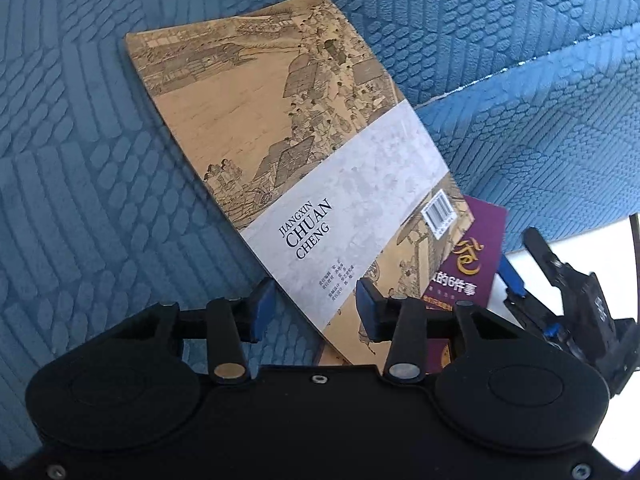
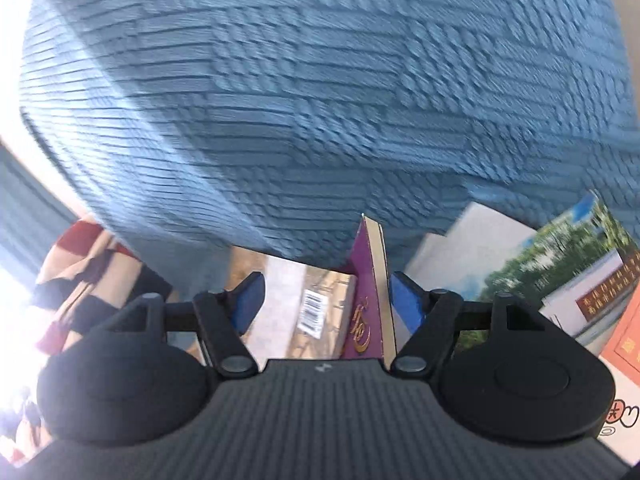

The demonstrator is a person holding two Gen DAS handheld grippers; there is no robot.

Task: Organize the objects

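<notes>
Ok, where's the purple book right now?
The purple book stands on edge between the right tool's fingers; in the left wrist view it peeks out right of the tan Chuan Cheng book.

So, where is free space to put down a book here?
The blue quilted surface left of and above the tan book is bare. It is crowded at the tan book's lower right: the purple book, the right gripper, and more books lie there.
</notes>
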